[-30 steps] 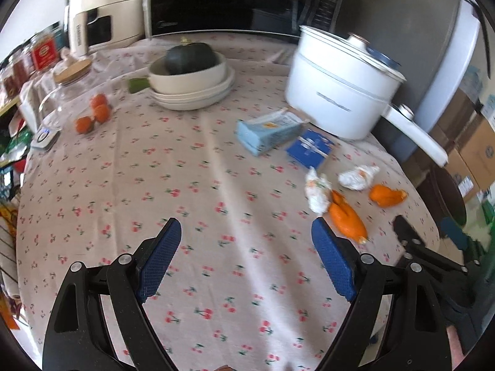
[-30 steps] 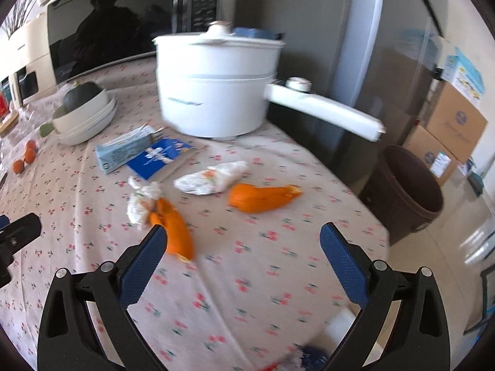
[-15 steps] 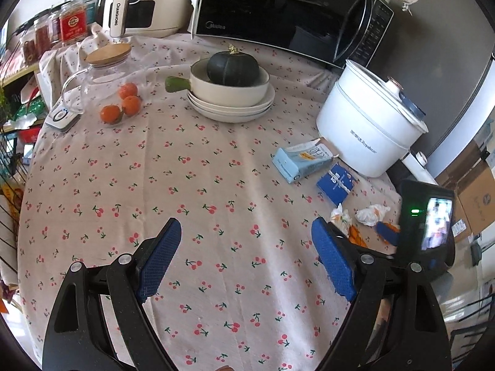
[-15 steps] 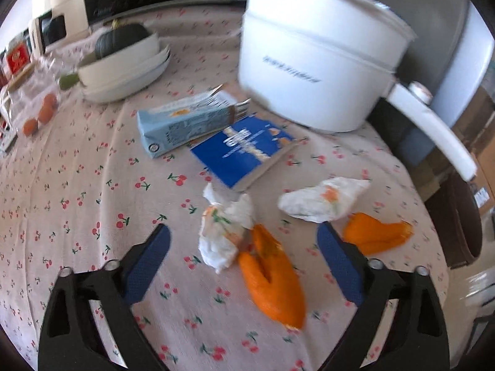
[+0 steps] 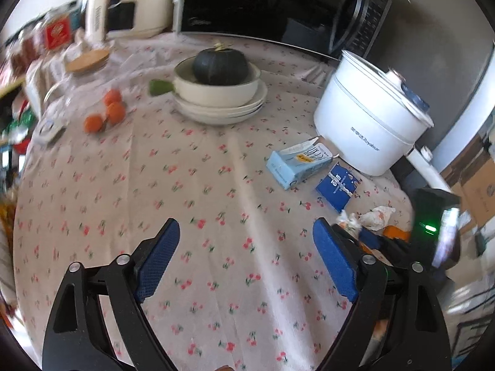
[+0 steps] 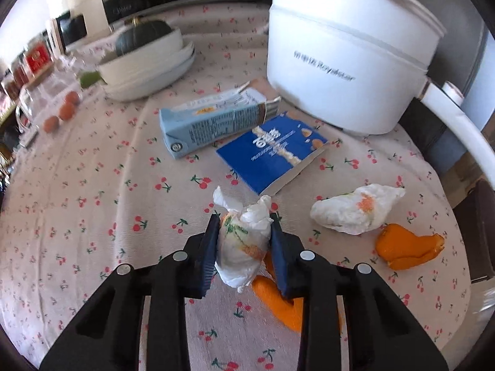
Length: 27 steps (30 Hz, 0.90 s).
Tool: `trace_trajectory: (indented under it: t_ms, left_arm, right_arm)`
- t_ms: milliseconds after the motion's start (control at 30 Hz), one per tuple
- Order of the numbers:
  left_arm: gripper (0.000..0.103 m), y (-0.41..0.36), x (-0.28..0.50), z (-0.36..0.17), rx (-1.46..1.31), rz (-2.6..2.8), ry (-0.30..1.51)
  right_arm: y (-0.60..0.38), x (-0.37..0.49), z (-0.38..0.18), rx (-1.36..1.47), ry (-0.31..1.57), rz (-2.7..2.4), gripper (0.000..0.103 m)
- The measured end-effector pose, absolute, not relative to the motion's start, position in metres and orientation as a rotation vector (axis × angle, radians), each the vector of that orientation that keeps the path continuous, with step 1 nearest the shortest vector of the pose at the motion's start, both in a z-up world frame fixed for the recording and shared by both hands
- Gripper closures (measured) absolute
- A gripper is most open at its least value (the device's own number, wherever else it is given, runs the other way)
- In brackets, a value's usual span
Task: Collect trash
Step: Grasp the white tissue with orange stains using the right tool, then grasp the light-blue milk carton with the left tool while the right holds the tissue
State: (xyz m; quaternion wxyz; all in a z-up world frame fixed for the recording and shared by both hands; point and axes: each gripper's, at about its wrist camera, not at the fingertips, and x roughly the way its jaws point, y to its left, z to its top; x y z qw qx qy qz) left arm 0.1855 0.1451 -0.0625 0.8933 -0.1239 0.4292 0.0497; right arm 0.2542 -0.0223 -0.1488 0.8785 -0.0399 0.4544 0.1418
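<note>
Currently my right tongs [image 6: 243, 241] clench the soft, light tissue wad [image 6: 243, 238] mid-body, orange peel [image 6: 278, 296] at five o'clock; left tongs [image 5: 247, 259] released.

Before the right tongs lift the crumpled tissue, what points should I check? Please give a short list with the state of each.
1. Right tongs have just closed on the tissue, pads pressing both sides: ok.
2. Orange peel under the right tongs, free of the pads: cannot tell.
3. Second tissue apart from the grip: ok.
4. Blue packet clear of the tissue: ok.
5. Left tongs open, empty: ok.
</note>
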Motion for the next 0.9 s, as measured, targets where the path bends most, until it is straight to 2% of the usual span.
trace_trajectory:
  t_ms: [133, 467, 900]
  left_arm:
    - [0.013, 0.129, 0.212, -0.072, -0.138, 0.064, 0.887]
    - [0.012, 0.110, 0.283, -0.108, 0.124, -0.011, 0.975]
    - [0.015, 0.074, 0.351, -0.139, 0.204, -0.149, 1.076]
  right_arm:
    - [-0.036, 0.245, -0.134, -0.027, 0.911, 0.313, 0.072]
    - [-0.071, 0.252, -0.117, 0.039, 0.894, 0.352, 0.071]
    - [-0.090, 0.269, -0.122, 0.128, 0.889, 0.393, 0.071]
